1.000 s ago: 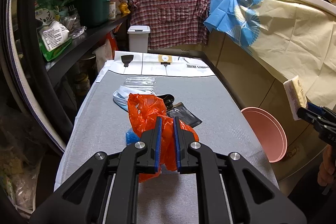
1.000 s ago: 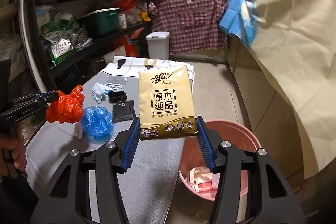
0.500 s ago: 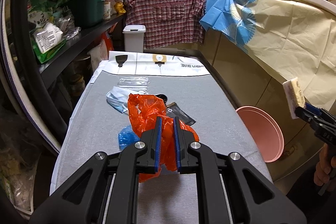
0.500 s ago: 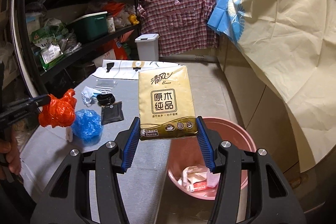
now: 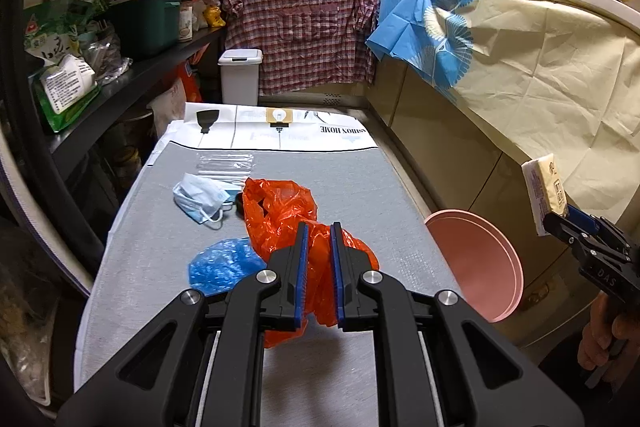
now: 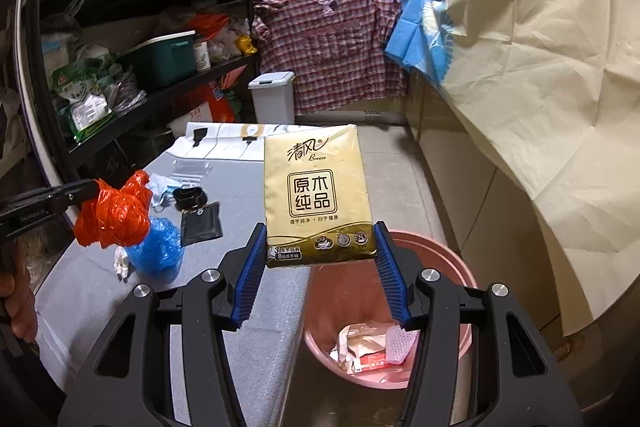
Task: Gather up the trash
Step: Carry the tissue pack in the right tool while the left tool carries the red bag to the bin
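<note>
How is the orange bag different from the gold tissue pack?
The orange bag is crumpled and floppy; the gold tissue pack is flat and stiff. The left tool pinches the bag nearly shut; the right tool grips the pack wide. Both are held up, off the table.

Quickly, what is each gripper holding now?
Left gripper: closed on the orange plastic bag.
Right gripper: closed on the gold tissue pack.
</note>
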`<state>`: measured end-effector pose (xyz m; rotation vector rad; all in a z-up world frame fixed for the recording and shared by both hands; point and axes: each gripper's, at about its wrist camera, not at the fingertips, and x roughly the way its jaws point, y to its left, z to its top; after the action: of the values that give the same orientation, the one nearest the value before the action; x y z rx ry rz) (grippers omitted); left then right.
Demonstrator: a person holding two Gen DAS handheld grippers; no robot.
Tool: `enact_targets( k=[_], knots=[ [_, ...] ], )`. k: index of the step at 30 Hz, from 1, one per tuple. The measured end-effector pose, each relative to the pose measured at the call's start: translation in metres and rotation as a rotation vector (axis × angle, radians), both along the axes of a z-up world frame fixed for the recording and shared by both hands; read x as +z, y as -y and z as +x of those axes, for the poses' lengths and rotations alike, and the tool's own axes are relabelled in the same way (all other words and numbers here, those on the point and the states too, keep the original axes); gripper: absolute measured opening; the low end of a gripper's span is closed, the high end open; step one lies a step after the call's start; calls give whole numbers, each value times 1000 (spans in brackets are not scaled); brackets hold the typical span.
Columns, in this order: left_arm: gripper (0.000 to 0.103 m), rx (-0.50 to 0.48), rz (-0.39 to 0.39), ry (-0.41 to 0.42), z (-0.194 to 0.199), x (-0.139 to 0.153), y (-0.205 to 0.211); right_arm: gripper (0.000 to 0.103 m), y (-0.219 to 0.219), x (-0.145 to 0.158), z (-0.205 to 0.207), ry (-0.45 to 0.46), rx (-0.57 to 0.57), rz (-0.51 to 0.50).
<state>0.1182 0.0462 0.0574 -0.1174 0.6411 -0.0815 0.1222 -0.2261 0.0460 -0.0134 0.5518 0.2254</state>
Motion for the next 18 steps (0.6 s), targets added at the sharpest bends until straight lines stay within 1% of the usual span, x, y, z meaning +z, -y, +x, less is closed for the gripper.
enact_targets(
  k=[8,18],
  knots=[
    [11,-27,-16,2,13,1,31,53,15,4,5,16,-41,9],
    [11,-91,-17,9,33,6,70,53,36,3,13,5,-117,32]
  ],
)
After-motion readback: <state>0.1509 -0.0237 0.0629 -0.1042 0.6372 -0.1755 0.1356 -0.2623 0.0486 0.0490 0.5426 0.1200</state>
